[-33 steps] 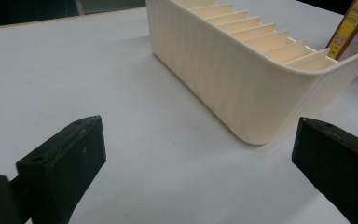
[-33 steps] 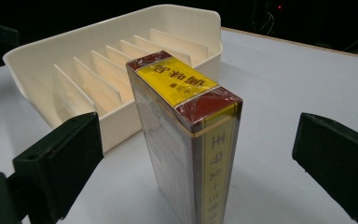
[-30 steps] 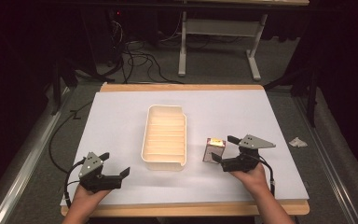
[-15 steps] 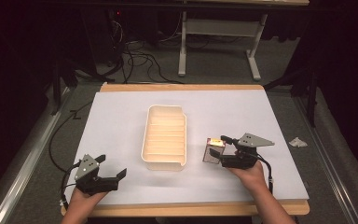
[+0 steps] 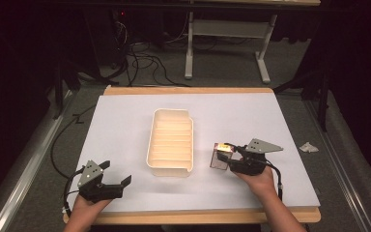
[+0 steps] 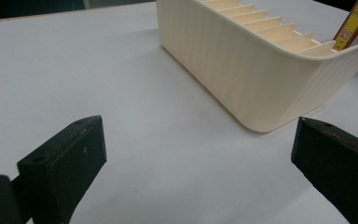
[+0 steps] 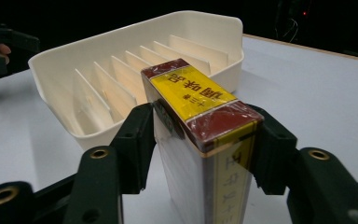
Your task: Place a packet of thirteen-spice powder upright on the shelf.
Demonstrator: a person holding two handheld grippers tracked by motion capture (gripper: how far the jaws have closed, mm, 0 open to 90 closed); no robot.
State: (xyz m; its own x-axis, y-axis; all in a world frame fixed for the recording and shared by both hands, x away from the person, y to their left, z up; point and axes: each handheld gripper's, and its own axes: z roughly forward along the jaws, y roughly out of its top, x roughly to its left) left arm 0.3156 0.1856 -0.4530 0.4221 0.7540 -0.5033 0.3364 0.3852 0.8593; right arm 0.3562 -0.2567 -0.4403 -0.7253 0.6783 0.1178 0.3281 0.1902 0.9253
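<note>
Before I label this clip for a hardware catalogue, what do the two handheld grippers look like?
Both are black two-jaw tools. The left gripper and right gripper each carry a grey three-cornered plate on top and trail a dark cable. Up close, the jaws are thick, blocky black pads on linkages with brass-coloured pivot holes. The forearms are bare, with no sleeves in view.

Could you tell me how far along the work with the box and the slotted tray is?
Early. Done: the right gripper has just been closing its jaws and now clamps the upright box on the table. In hand: the box stands beside the cream tray, not lifted. Left: probably moving it into one of the tray's slots, which look empty. The left gripper rests open, holding nothing.
</note>
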